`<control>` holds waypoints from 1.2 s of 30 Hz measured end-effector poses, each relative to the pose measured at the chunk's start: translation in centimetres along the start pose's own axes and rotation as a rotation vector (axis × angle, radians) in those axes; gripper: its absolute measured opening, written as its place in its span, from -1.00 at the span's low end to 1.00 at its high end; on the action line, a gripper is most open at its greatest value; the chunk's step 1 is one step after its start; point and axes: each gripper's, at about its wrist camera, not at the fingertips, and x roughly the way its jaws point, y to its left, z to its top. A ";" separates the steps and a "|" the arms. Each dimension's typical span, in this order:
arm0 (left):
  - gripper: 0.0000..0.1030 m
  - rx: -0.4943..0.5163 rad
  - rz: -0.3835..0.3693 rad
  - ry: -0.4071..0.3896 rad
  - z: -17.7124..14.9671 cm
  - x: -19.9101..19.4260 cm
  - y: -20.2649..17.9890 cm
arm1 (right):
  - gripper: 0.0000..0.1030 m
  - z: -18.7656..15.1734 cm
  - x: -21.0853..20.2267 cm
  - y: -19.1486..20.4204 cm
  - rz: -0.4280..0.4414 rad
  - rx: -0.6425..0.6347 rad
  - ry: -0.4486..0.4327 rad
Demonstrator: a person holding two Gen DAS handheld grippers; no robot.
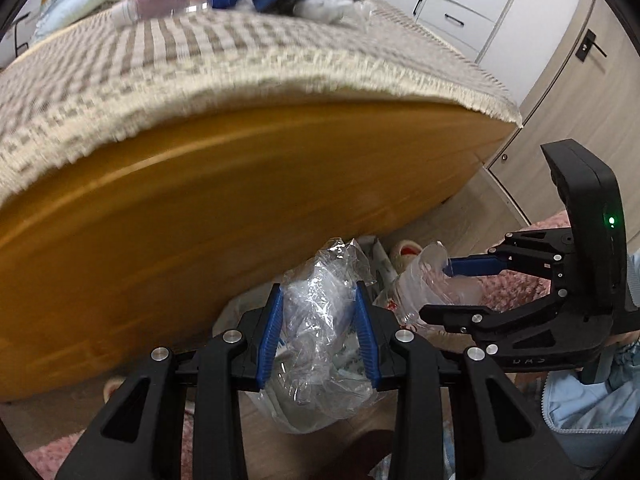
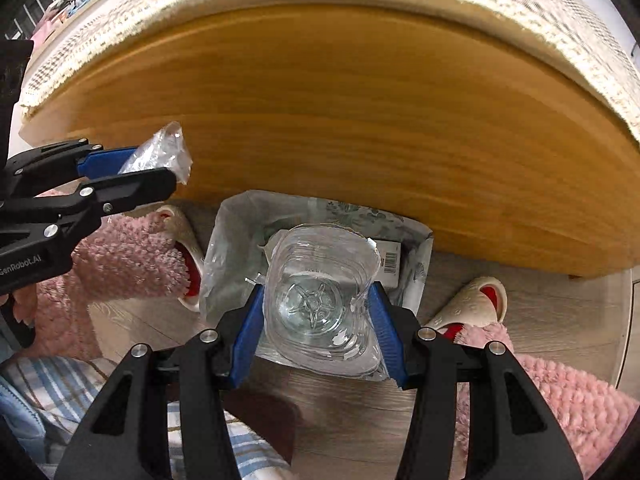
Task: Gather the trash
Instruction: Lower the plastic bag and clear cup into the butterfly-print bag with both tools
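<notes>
Left tool [image 1: 318,332] clamped on a crumpled clear plastic wrapper [image 1: 320,320]; right tool [image 2: 316,328] clamped on a crushed clear plastic bottle [image 2: 320,296], both held low beside the bed's wooden side [image 2: 320,112] above a lined trash bin [image 2: 232,232] on the floor. Risk, as judged: the light wrapper sits left of the bin mouth and may drift onto the floor if let go there, while the springy bottle may catch the rim. Both tools angle forward and downward.

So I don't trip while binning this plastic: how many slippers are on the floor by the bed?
2 in the right wrist view: one slipper left of the lined trash bin, partly under the pink rug; the other slipper to its right. More may be hidden.
</notes>
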 end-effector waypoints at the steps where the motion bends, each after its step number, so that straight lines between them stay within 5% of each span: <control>1: -0.37 -0.004 0.002 0.007 0.0 0.3 0.0 | -0.01 -0.1 0.2 -0.2 0.002 0.003 0.004; 22: -0.36 -0.159 0.073 0.269 -2.4 9.7 2.5 | -0.01 -0.6 5.9 -1.4 -0.003 0.053 0.140; 36: 0.01 -0.224 0.164 0.318 -2.6 11.7 4.6 | -0.01 -1.1 10.6 -1.4 -0.003 0.062 0.251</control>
